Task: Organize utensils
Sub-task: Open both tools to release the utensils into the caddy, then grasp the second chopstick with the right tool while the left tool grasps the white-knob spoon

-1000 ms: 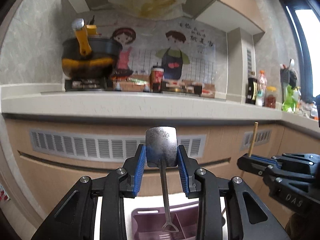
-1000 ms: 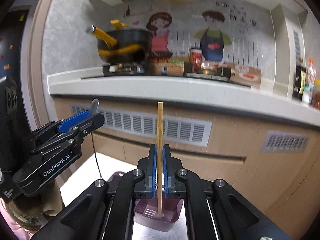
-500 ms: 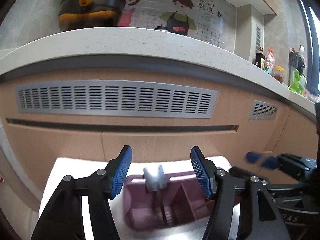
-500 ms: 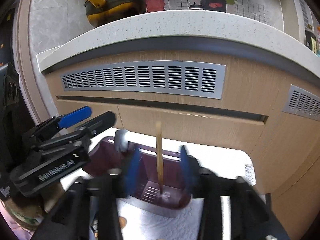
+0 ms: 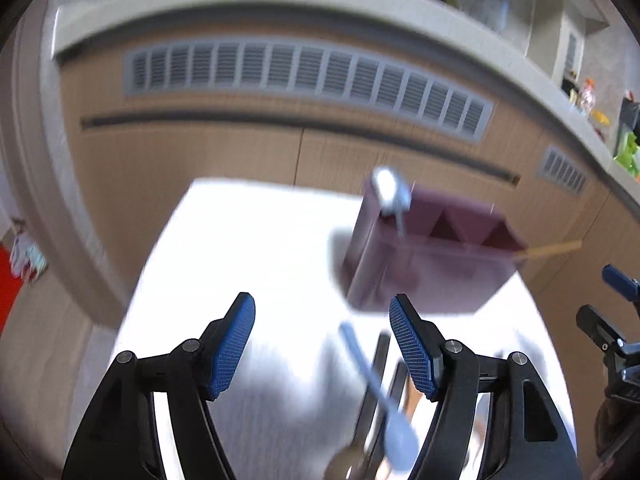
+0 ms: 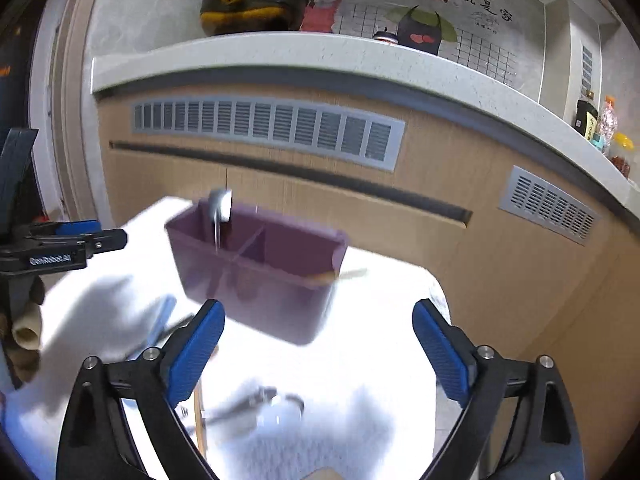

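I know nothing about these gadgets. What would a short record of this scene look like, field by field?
Place: white cloth before kitchen cabinets
Holder: purple divided box standing on the cloth
In holder: metal utensil at one end, wooden chopstick leaning out the other
Still loose: blue spoon and blurred metal pieces on the cloth
Left gripper: jaws opening, nothing between
Right gripper: jaws opening, nothing between

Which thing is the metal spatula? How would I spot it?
Find the white cloth in front of the wooden cabinets; a purple bin stands on it. The spatula stands upright in the bin's left compartment, its shiny flat blade poking up. The only other thing in the bin is a thin wooden chopstick, leaning out right.
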### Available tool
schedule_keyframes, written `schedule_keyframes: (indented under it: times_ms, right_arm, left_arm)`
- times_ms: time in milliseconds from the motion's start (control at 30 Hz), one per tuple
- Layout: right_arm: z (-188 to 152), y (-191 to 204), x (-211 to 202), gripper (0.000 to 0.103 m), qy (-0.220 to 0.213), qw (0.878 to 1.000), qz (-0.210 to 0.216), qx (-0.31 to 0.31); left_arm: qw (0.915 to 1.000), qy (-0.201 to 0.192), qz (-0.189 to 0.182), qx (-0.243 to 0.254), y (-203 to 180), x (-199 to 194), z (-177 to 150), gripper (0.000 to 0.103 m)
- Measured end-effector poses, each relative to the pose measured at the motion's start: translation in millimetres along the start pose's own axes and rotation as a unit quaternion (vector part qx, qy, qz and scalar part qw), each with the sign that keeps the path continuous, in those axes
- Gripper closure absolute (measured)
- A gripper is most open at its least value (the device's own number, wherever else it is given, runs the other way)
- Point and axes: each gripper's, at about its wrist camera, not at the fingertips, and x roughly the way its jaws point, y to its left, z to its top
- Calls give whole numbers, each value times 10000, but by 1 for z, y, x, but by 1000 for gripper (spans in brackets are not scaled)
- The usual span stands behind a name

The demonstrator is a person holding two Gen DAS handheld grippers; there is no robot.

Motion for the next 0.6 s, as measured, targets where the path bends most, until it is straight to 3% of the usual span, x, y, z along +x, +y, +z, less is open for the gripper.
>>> schedule_keyframes:
  times_ms: [333,500,533,567,600]
  right_arm:
    - [-53,42,10,5,848,9945,299,-540]
    - [-72,44,9,6,1174,9883,912,-329]
    - [-74,43,8,8,1241,9866,1028,-247]
    - [-77,43,8,21,1291,9854,1089,-193]
    - [-79,44,7,41,1341,9844,1123,-184]
  left_arm:
    - [9997,174,157,119,5,-31,-58,25]
    - [9995,270,165,-22,14,-32,-60,21]
    - [9995,287,155,-35,15,-32,-61,21]
    - [9994,313,138,-36,15,-30,-62,21]
    - [9994,336,112,-28,14,-29,-63,21]
